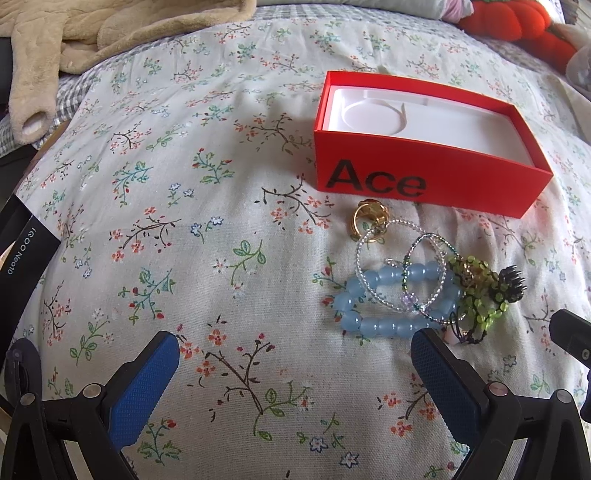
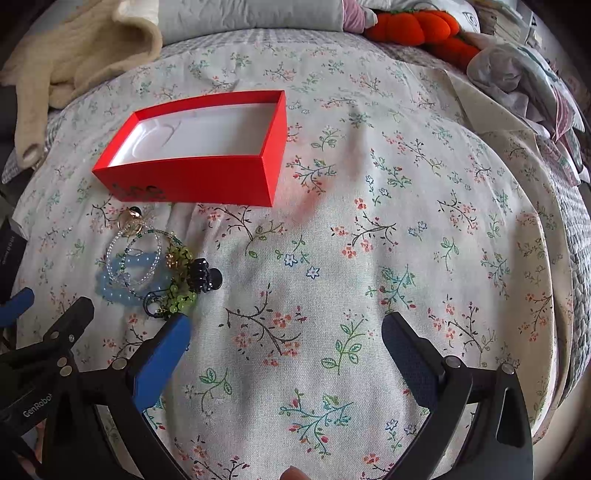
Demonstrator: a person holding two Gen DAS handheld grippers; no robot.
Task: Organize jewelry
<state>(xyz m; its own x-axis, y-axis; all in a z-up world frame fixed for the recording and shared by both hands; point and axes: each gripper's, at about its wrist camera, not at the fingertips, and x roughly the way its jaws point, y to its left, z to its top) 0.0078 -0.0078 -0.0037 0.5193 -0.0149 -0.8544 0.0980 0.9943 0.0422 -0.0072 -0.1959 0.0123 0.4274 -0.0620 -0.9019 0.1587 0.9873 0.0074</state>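
Progress: none visible. The box (image 1: 424,184) is open, and its white insert holds nothing. All jewelry lies in one tangled pile just in front of the box, on the side bearing the "Ace" print.

Pile contents, nearest the box outward:
- gold ring (image 1: 369,218), close to the box wall;
- clear bead loops (image 1: 402,269), overlapping each other and the bracelet below them;
- blue bracelet (image 1: 388,302), the largest item;
- green beads (image 1: 480,291), knotted with dark cord;
- black clip (image 2: 205,277), at the pile edge on the side away from the print.

Every item remains to be moved into the box. The overlap suggests pieces may lift together.

Left gripper (image 1: 295,365): fingers spread wide, empty, low over the cloth; its right pad sits just beside the bracelet.
Right gripper (image 2: 284,350): fingers spread wide, empty; its left pad is near the green beads.

Surface: a bed under a floral sheet (image 2: 369,240), soft and creased. Beyond the box lie a beige blanket (image 2: 74,55) and an orange plush (image 2: 417,27). A black carton (image 1: 26,236) sits far from the box on the print side.
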